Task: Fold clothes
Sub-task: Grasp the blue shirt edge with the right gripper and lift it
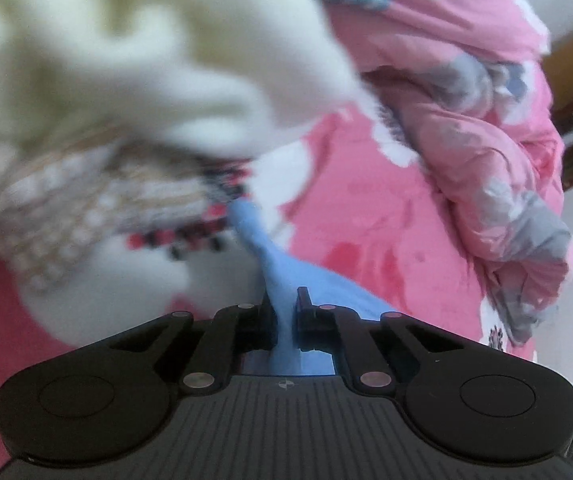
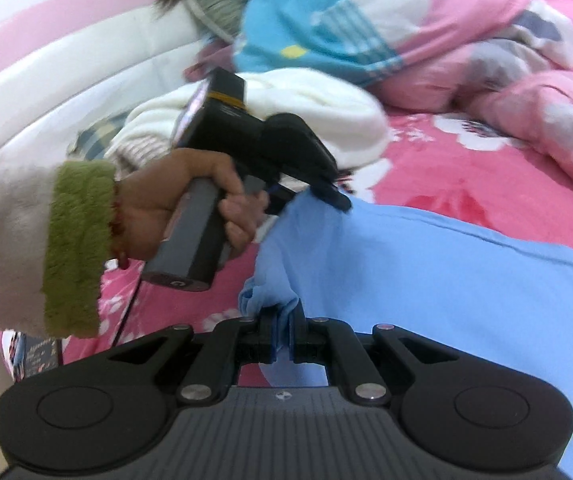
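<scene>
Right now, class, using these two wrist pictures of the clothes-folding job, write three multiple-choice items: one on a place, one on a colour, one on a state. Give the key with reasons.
1. Where does the white knit garment lie?
A. on the pink floral bedsheet, beyond the blue garment
B. on the floor
C. inside a basket

2. What colour is the garment held by both grippers?
A. green
B. light blue
C. red

3. How does the left gripper stand?
A. wide open, holding nothing
B. shut on a white towel
C. shut on blue cloth

Key:
1 A, the right wrist view shows it heaped on the sheet behind the blue cloth.
2 B, the cloth that runs between the fingers in both views is light blue.
3 C, its fingers pinch a blue fold; the right gripper grips another bunch.
</scene>
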The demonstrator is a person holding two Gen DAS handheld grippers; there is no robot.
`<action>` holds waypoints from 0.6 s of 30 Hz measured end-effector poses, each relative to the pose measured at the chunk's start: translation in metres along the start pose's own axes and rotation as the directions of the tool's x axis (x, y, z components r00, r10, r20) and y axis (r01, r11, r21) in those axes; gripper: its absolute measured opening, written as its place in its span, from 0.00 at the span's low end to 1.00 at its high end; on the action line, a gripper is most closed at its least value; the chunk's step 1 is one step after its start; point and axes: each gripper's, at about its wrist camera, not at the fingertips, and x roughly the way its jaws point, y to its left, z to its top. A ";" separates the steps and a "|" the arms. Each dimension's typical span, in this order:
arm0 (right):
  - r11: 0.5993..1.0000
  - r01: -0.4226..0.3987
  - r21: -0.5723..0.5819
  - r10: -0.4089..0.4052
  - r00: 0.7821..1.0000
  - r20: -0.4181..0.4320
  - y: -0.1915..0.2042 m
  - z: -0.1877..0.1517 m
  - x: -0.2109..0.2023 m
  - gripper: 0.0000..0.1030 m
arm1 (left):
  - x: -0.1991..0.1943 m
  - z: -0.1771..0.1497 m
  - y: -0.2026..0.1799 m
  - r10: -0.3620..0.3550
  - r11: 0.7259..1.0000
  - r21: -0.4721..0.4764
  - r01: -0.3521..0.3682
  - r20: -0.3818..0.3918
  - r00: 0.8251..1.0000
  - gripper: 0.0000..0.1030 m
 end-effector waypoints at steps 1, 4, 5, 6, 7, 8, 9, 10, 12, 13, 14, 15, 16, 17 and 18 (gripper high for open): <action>1.000 0.009 0.017 -0.009 1.000 0.009 -0.006 -0.001 -0.005 0.04 | -0.001 -0.002 -0.011 0.006 1.000 0.027 -0.006 0.013 1.000 0.05; 0.996 0.037 0.084 -0.040 0.999 0.030 -0.032 -0.006 -0.023 0.04 | -0.002 -0.013 -0.056 0.013 0.992 0.126 -0.019 0.043 0.999 0.05; 0.993 0.047 0.104 -0.051 0.998 0.034 -0.041 -0.008 -0.028 0.04 | -0.001 -0.019 -0.072 0.010 0.988 0.154 -0.017 0.048 0.999 0.05; 0.990 0.059 0.125 -0.065 0.997 0.041 -0.051 -0.009 -0.035 0.04 | 0.001 -0.024 -0.088 0.005 0.983 0.182 -0.015 0.053 0.999 0.05; 0.986 0.073 0.150 -0.081 0.995 0.050 -0.063 -0.011 -0.043 0.04 | 0.006 -0.029 -0.106 0.002 0.977 0.212 -0.013 0.053 0.999 0.05; 0.981 0.086 0.175 -0.097 0.994 0.057 -0.074 -0.013 -0.052 0.04 | 0.012 -0.035 -0.122 0.002 0.970 0.244 -0.015 0.053 0.999 0.05; 0.975 0.098 0.199 -0.113 0.991 0.065 -0.086 -0.015 -0.060 0.04 | 0.018 -0.042 -0.139 0.002 0.961 0.275 -0.016 0.052 0.999 0.05; 0.968 0.111 0.224 -0.130 0.989 0.072 -0.097 -0.018 -0.068 0.04 | 0.024 -0.048 -0.155 0.003 0.952 0.306 -0.018 0.051 0.999 0.05; 0.950 0.135 0.283 -0.161 0.984 0.074 -0.123 -0.026 -0.082 0.04 | 0.039 -0.064 -0.185 -0.006 0.936 0.352 -0.007 0.036 0.999 0.05; 0.938 0.146 0.314 -0.177 0.982 0.072 -0.136 -0.031 -0.089 0.04 | 0.047 -0.072 -0.200 -0.010 0.927 0.374 -0.001 0.029 1.000 0.05; 0.927 0.158 0.341 -0.192 0.979 0.068 -0.148 -0.037 -0.094 0.04 | 0.057 -0.081 -0.212 -0.007 0.916 0.401 -0.002 0.021 1.000 0.05; 0.915 0.171 0.366 -0.207 0.976 0.061 -0.160 -0.044 -0.098 0.04 | 0.067 -0.090 -0.224 -0.002 0.904 0.428 -0.003 0.013 1.000 0.05; 0.902 0.184 0.391 -0.222 0.974 0.054 -0.172 -0.051 -0.103 0.04 | 0.078 -0.100 -0.236 0.002 0.891 0.454 -0.004 0.005 1.000 0.05; 0.889 0.195 0.415 -0.235 0.971 0.046 -0.183 -0.057 -0.107 0.04 | 0.088 -0.109 -0.248 0.007 0.877 0.480 -0.005 -0.003 1.000 0.05; 0.874 0.204 0.442 -0.246 0.969 0.039 -0.194 -0.062 -0.112 0.04 | 0.098 -0.117 -0.256 0.017 0.866 0.500 -0.009 -0.011 1.000 0.05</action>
